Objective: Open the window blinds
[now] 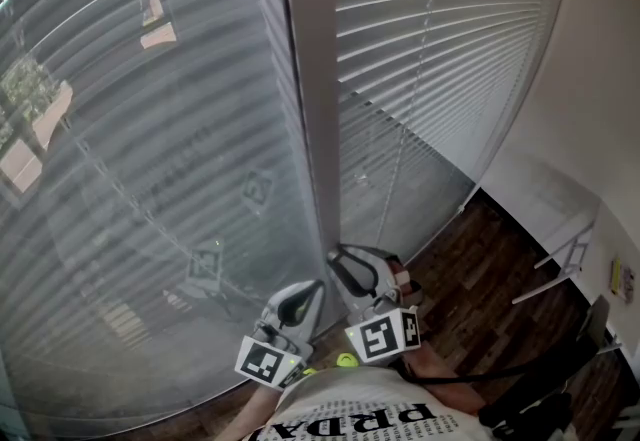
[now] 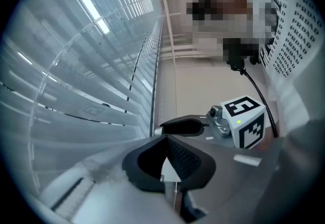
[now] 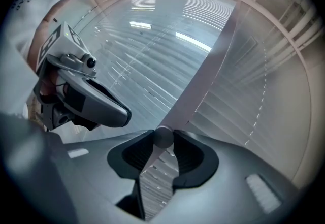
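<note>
Sitting in the right gripper (image 3: 163, 134) is the wand (image 3: 163, 138).

Pale grey slatted blinds (image 1: 440, 49), dark brown wood-grain floor (image 1: 480, 269), black-and-white square-patterned marker cubes (image 1: 383, 334).

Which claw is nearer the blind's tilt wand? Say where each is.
Right. The right claw is clamped on the wand; the left claw sits to its left, off it.

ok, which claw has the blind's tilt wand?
The right claw: the wand shows as a round grey end pinched between its pads. The left claw beside it is closed, with no wand in it.
</note>
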